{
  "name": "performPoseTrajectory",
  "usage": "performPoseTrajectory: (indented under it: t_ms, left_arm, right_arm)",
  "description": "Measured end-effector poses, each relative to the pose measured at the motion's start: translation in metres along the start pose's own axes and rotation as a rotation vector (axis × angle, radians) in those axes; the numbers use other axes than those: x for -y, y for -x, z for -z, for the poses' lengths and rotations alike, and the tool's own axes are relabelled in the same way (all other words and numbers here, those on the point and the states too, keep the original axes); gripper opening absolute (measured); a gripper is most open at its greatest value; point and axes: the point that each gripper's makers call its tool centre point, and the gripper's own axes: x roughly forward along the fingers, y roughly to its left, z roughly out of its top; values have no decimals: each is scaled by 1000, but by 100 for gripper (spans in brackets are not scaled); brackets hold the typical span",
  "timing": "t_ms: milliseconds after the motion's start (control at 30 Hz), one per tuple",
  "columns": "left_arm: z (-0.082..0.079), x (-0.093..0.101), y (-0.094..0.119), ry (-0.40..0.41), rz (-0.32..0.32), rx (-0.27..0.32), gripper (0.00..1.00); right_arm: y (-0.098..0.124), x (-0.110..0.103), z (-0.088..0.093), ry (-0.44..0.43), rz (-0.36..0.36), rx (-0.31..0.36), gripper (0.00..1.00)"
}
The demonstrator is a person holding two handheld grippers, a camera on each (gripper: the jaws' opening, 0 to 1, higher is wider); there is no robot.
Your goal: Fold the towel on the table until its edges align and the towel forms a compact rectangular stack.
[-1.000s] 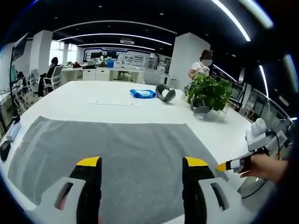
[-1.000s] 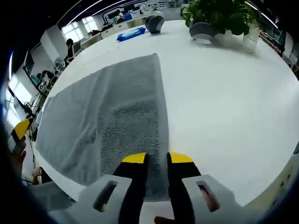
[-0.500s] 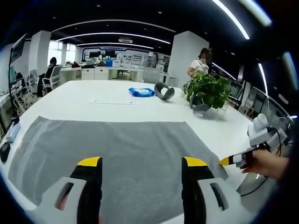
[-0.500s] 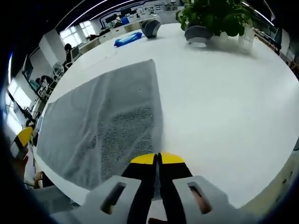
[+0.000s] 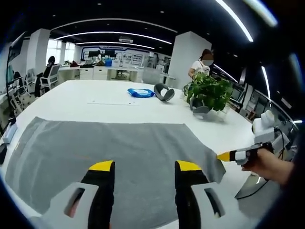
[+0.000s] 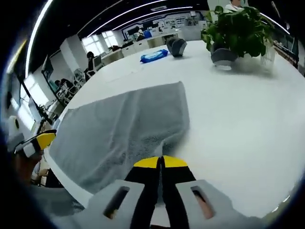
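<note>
Right gripper view showed the right claw (image 6: 162, 162) clenched on the near right corner of the grey terry towel (image 6: 124, 129), lifted slightly off the white bench (image 6: 238, 109). Elsewhere lay the towel spread flat in one layer, along the near edge of the bench. Left gripper view showed the left claw (image 5: 143, 167) released, jaws apart, poised over the near edge of the towel (image 5: 105, 148) and not gripping it. Judged as barely started: one corner seized, no fold made, no edges aligned, every fold left to do. Seen near the far right side of the bench: a grey plant pot (image 5: 204, 109) holding a leafy green plant (image 5: 209, 93). Farther back, a flat blue packet (image 5: 140, 92) and a curved grey object (image 5: 163, 92), contents impossible to tell.
</note>
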Motion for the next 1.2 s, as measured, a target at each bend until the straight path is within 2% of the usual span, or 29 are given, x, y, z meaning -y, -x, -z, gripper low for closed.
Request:
performPoseTrajectory:
  t_ms: [200, 333, 400, 600, 833, 967, 1200]
  left_arm:
    - [8, 9, -2, 36, 48, -43, 34]
    - [14, 15, -4, 57, 82, -81, 25]
    - [16, 20, -5, 81, 104, -92, 25]
    - [21, 25, -6, 78, 123, -109, 26]
    - [25, 32, -8, 137, 164, -127, 26]
    - [29, 36, -9, 177, 192, -147, 26]
    - [36, 46, -10, 157, 223, -178, 27]
  right_arm:
    - [0, -27, -8, 32, -109, 33, 0]
    - [0, -44, -8, 102, -151, 31, 0]
    - [-1, -50, -8, 140, -164, 27, 0]
    - [0, -68, -7, 199, -217, 28, 0]
    - [0, -89, -2, 291, -281, 14, 0]
    - [0, -97, 2, 312, -316, 2, 0]
    - [-1, -109, 10, 340, -351, -25, 0]
